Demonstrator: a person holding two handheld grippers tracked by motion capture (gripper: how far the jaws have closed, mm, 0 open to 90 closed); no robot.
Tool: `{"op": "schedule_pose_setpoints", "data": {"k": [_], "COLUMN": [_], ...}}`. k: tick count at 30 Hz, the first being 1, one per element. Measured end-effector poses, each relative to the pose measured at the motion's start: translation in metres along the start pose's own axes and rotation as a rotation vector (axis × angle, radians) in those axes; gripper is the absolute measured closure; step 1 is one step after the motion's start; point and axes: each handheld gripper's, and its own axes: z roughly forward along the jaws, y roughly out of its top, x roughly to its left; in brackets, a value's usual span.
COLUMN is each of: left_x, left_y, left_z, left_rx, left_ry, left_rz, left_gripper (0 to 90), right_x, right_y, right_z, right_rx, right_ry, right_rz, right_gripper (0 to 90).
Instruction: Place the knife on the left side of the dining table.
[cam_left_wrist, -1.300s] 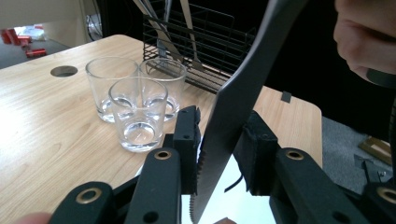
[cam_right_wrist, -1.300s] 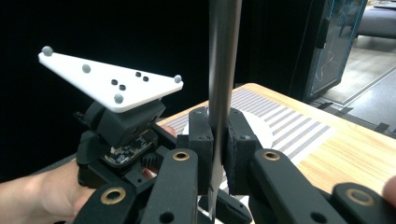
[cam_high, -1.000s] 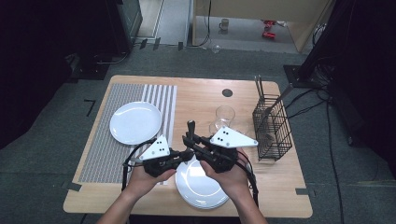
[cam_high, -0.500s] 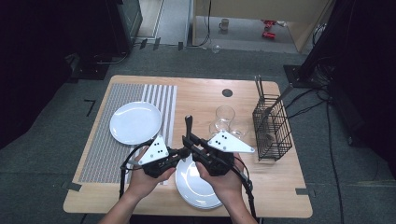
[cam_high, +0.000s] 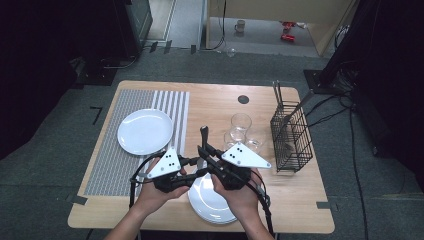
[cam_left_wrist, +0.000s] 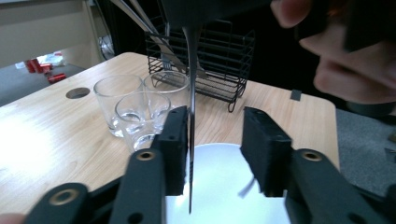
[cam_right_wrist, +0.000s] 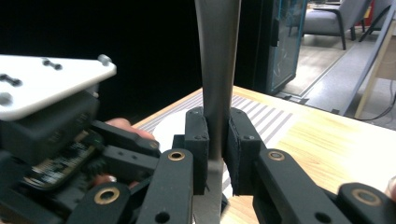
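A metal table knife (cam_right_wrist: 217, 70) stands upright, and my right gripper (cam_right_wrist: 217, 135) is shut on it. In the high view that right gripper (cam_high: 205, 150) and my left gripper (cam_high: 197, 164) meet above a white plate (cam_high: 210, 200) at the table's front edge. The left gripper (cam_left_wrist: 215, 140) has just been opening its jaws. The knife (cam_left_wrist: 191, 93), seen edge-on, runs down between them beside the left pad, with a wide gap to the right pad. The plate (cam_left_wrist: 224, 177) lies below.
Three clear glasses (cam_high: 241, 131) stand just beyond the grippers, with a black wire basket (cam_high: 290, 137) holding utensils to their right. A second white plate (cam_high: 145, 131) rests on a striped mat (cam_high: 115, 165) at the left. A round hole (cam_high: 243, 99) sits near the table's far edge.
Both hands stay over the near plate with the knife upright between them. The right gripper has edged slightly left.
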Motion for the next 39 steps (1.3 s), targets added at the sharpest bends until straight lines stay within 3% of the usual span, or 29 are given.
{"op": "schedule_pose_setpoints", "data": {"k": [6, 12, 24, 39], "left_x": [0.006, 0.005, 0.003, 0.006], "left_y": [0.006, 0.019, 0.039, 0.045], "left_z": [-0.015, -0.029, -0.052, -0.064], "left_rx": [-0.032, -0.057, -0.116, -0.134], "left_ry": [0.001, -0.001, 0.042, 0.099], "left_rz": [-0.031, -0.029, -0.066, -0.12], "left_gripper": [56.0, 52.5, 51.1, 68.1], "right_x": [-0.004, -0.004, 0.012, 0.031], "right_y": [-0.005, -0.011, -0.022, -0.03], "right_z": [0.002, 0.006, 0.021, 0.036], "right_rx": [0.005, 0.017, 0.049, 0.072], "right_ry": [0.008, 0.021, 0.07, 0.122], "right_rz": [0.013, 0.014, -0.001, -0.019], "right_gripper": [80.7, 80.7, 80.7, 80.7]}}
